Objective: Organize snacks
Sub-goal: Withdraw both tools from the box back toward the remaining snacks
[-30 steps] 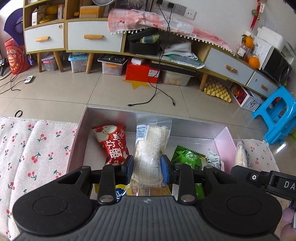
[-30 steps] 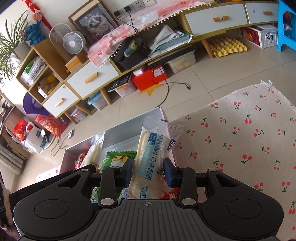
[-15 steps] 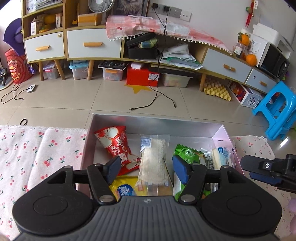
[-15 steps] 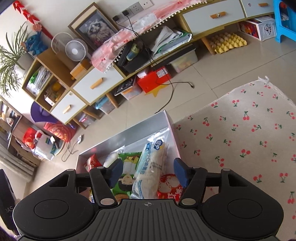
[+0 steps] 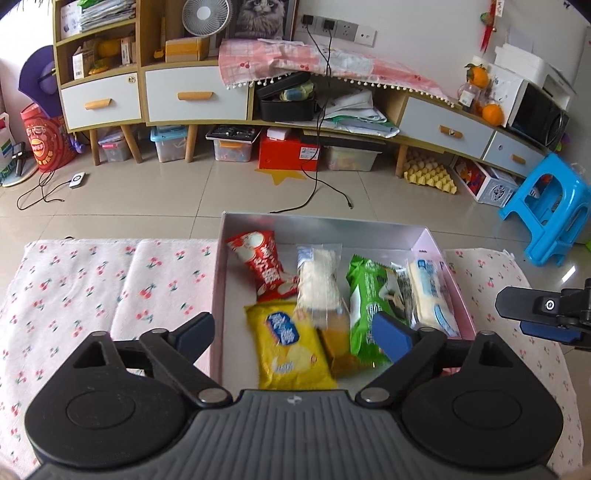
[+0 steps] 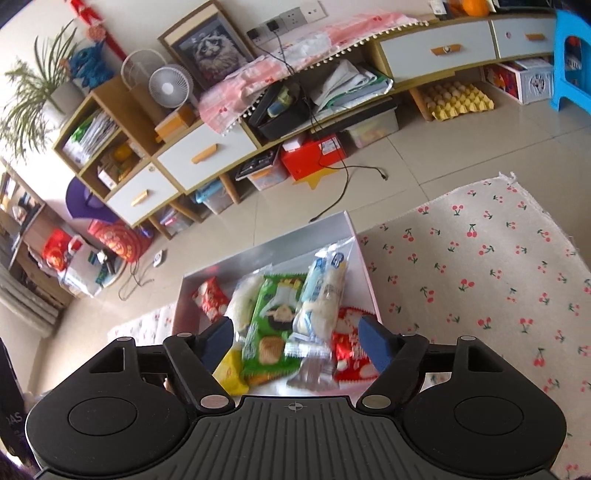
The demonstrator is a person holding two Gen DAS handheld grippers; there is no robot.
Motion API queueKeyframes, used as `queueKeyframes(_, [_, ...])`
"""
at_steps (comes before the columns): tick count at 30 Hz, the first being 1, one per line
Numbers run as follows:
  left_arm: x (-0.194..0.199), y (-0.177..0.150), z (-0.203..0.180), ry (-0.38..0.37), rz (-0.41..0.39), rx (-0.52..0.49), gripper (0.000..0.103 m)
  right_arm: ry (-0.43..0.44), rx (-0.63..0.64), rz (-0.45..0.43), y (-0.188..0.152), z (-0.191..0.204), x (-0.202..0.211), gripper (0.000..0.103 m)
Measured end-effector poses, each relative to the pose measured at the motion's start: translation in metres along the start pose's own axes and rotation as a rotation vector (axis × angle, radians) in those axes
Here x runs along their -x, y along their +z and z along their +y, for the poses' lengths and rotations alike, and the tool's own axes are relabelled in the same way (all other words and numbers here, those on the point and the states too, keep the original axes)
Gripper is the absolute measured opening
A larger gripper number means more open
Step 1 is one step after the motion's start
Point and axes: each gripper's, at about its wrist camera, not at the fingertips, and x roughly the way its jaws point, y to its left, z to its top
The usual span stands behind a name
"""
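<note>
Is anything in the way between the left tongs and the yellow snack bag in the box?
Nothing visible. The left tongs hang open directly over the yellow snack bag, which lies uncovered in the box.

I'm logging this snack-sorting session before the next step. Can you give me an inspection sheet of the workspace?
Surface: cherry-print cloth under the box, on a tiled floor.
Job's things: open box holds a red packet, yellow packet, green packet and two clear-wrapped bread packs.
Clutter: nothing seen on the cloth.
Grippers: left gripper and right gripper hover over the box, jaws wide, holding nothing.
Cables: black cable trails across the floor from the wall sockets.
Surroundings: cabinet, fan, blue stool, egg tray.
</note>
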Motion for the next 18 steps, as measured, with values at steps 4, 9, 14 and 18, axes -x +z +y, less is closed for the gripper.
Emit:
queueKeyframes(4, [0.010,-0.008,0.002,0.006,0.009,-0.005,0.098,-0.001,0.012,0.006,-0.009,0.006,0.013,0.082])
queueKeyframes(9, [0.026,-0.023,0.005,0.008,-0.003,-0.017,0.102,-0.013,0.025,0.022,-0.021,0.012,0.027,0.085])
queueKeyframes(14, [0.035,-0.037,0.007,0.006,0.005,-0.048,0.102,-0.027,0.050,0.045,-0.033,0.016,0.035,0.085])
queueKeyframes(18, [0.041,-0.050,0.007,0.008,0.013,-0.076,0.102,-0.030,0.073,0.061,-0.045,0.019,0.040,0.085])
